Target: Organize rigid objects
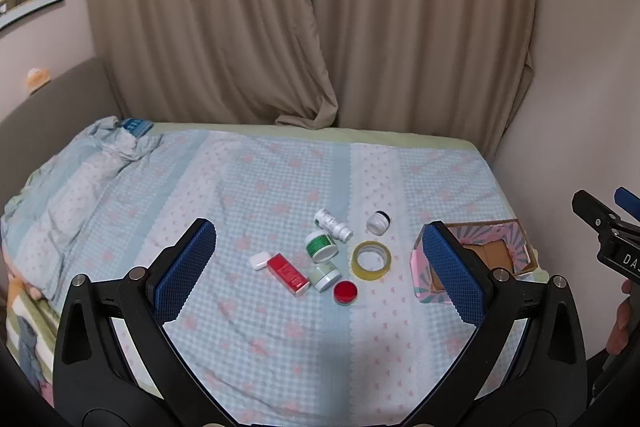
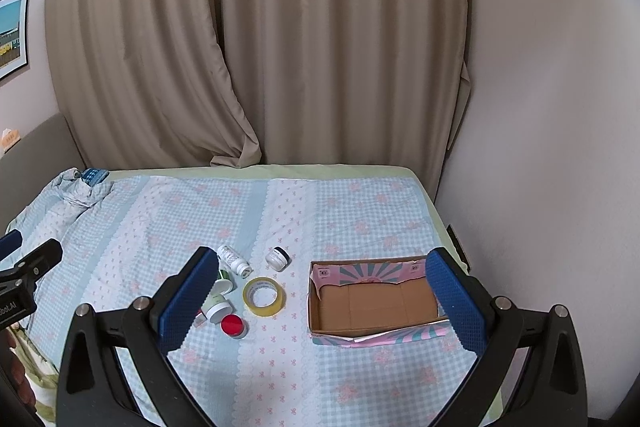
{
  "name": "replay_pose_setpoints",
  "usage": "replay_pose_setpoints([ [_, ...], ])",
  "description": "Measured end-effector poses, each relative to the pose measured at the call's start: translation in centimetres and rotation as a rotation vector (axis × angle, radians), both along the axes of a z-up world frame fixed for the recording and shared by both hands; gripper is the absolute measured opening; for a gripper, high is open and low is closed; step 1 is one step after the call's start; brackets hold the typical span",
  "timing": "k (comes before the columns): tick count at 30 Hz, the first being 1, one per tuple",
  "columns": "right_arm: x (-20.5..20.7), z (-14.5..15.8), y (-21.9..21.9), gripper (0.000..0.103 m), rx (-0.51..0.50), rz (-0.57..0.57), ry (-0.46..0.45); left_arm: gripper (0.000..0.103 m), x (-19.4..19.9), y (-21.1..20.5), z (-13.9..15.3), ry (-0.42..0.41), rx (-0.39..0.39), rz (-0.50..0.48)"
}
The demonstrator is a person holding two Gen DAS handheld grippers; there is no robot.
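Observation:
Small items lie clustered on the bed: a red box (image 1: 288,274), a white case (image 1: 259,260), a green-labelled jar (image 1: 321,246), a pale green jar (image 1: 325,275), a red-lidded tin (image 1: 345,292), a tape roll (image 1: 371,260), a white bottle (image 1: 333,224) and a black-capped jar (image 1: 377,222). An open, empty pink cardboard box (image 2: 376,303) stands to their right. My left gripper (image 1: 320,271) is open and empty, held above the cluster. My right gripper (image 2: 320,299) is open and empty, between the tape roll (image 2: 264,295) and the box.
The bed (image 1: 280,179) has a blue checked sheet with a rumpled quilt (image 1: 80,179) at the far left. Beige curtains (image 1: 312,19) hang behind. A wall (image 2: 540,147) runs along the bed's right side, close to the box.

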State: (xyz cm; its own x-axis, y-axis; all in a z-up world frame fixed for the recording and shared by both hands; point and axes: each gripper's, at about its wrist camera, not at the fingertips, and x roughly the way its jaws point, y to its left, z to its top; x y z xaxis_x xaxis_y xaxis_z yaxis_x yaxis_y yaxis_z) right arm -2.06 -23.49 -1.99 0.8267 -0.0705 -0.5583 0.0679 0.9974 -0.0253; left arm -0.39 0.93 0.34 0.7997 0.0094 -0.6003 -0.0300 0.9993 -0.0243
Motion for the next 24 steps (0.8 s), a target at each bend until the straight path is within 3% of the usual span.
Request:
replay_pose_setpoints([
  [24, -0.11, -0.27, 0.17, 0.103, 0.001, 0.001, -0.002, 0.103, -0.15, -0.06, -0.10, -0.003, 0.001, 0.000],
])
